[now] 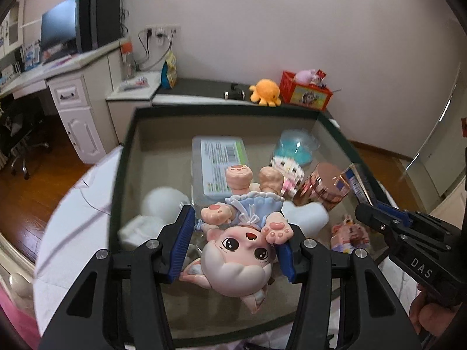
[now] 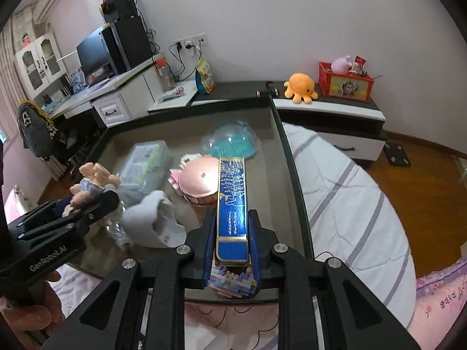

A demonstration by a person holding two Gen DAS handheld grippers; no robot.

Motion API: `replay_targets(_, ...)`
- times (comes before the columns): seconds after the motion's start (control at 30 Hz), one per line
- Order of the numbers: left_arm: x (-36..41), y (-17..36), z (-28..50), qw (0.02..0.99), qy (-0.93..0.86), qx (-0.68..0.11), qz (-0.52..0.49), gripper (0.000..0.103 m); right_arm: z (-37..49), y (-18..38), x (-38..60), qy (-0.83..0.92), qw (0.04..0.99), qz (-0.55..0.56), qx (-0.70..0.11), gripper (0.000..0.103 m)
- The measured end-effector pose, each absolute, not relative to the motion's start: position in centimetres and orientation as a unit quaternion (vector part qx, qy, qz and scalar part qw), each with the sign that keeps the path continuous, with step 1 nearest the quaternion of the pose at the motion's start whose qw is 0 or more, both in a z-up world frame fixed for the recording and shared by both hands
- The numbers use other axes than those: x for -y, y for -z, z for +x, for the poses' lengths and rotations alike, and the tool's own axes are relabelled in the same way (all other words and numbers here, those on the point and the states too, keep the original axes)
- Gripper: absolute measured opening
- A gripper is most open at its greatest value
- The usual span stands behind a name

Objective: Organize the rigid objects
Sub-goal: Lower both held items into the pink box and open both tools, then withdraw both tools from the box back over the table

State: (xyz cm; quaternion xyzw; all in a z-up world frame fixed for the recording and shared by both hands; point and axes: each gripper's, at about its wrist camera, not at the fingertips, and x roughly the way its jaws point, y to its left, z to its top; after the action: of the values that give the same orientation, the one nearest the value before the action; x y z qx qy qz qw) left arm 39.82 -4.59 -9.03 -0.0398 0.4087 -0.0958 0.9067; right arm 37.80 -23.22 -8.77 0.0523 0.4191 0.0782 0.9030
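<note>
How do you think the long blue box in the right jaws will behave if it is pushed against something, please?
The blue box is gripped only near one end, so it would probably pivot in the right gripper. Its straight edges suggest it is stiff. The glossy foil face looks slippery, so it might slide between the pads.

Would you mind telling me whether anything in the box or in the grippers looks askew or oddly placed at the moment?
Yes. The left gripper holds the cat-girl figurine upside down, head toward the camera and feet pointing away over the box. Inside the box, the pink round tin lies tilted rather than flat. The right gripper holds the blue tin on edge.
</note>
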Motion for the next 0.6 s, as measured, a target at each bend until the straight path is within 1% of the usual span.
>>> replay_targets(0.07,5.0,9.0,39.6,0.910,0.091,-0.403,-0.031,0.054,37.9,9.1,23.3,-0.076,0.902,0.052,-0.423,0.022)
replay_targets(0.1,4.9,9.0,39.5,0.910,0.090,-0.404,-0.035,0.057,37.8,9.2,23.3,-0.074,0.901,0.051,-0.424,0.025)
replay_targets(0.13,4.8,8.9,39.4,0.909,0.095,-0.403,-0.040,0.060,37.8,9.2,23.3,-0.074,0.901,0.051,-0.425,0.035)
replay_targets(0.17,4.8,8.6,39.2,0.910,0.099,-0.400,-0.041,0.070,37.7,9.2,23.3,-0.075,0.901,0.052,-0.425,0.045)
replay_targets(0.2,4.8,8.2,38.7,0.913,0.104,-0.393,-0.039,0.081,37.5,9.0,23.3,-0.076,0.902,0.054,-0.422,0.069)
replay_targets(0.23,4.8,7.7,38.1,0.918,0.097,-0.384,-0.031,0.088,37.2,8.7,23.3,-0.086,0.904,0.061,-0.415,0.081)
replay_targets(0.27,4.7,7.3,37.6,0.924,0.082,-0.372,-0.024,0.097,37.0,8.5,23.2,-0.090,0.905,0.063,-0.412,0.082)
replay_targets(0.3,4.6,6.8,36.9,0.930,0.073,-0.359,-0.019,0.103,36.5,8.1,23.0,-0.079,0.908,0.057,-0.407,0.087)
replay_targets(0.37,3.7,5.7,35.5,0.937,0.073,-0.341,-0.030,0.103,36.0,7.5,22.9,-0.074,0.912,0.055,-0.400,0.091)
replay_targets(0.4,3.4,5.2,35.0,0.938,0.072,-0.337,-0.036,0.103,35.6,7.0,22.9,-0.078,0.913,0.062,-0.395,0.103)
replay_targets(0.6,1.2,2.2,30.5,0.949,0.057,-0.305,-0.052,0.103,32.4,3.6,22.5,-0.079,0.932,0.086,-0.344,0.103)
